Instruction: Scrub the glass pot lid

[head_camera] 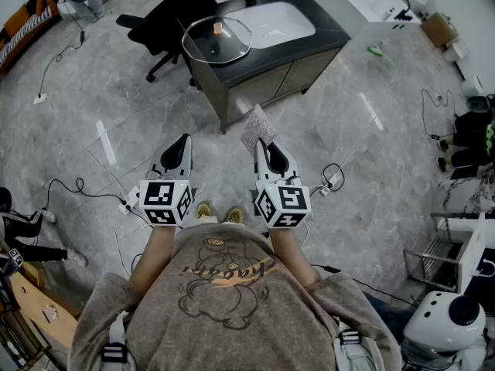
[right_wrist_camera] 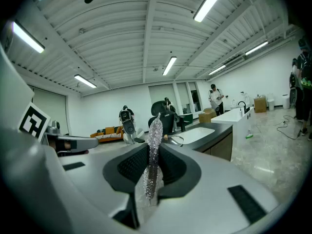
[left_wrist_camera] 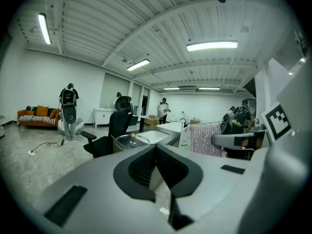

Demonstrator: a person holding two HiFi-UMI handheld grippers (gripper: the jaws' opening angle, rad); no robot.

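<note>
The scrubbing is judged not yet begun. The glass pot lid (head_camera: 217,40) lies knob up at the left end of the dark surface (head_camera: 255,56), beside the white sink (head_camera: 278,20), and is well apart from both tools, with bare floor between. One preparation is seen done: a silvery scouring cloth (head_camera: 257,127) is pinched upright between the jaws of the right hand-held gripper (head_camera: 263,147). The left hand-held gripper (head_camera: 182,145) is pressed together, and nothing is held in it. The whole of the work is judged to be left: the surface must be approached, the lid steadied, and the cloth rubbed over the glass. No brand or label is made out on lid or cloth. Only square markers are shown on the grippers, and the cursive lettering on the person's sweatshirt (head_camera: 232,284) cannot be read with confidence.
</note>
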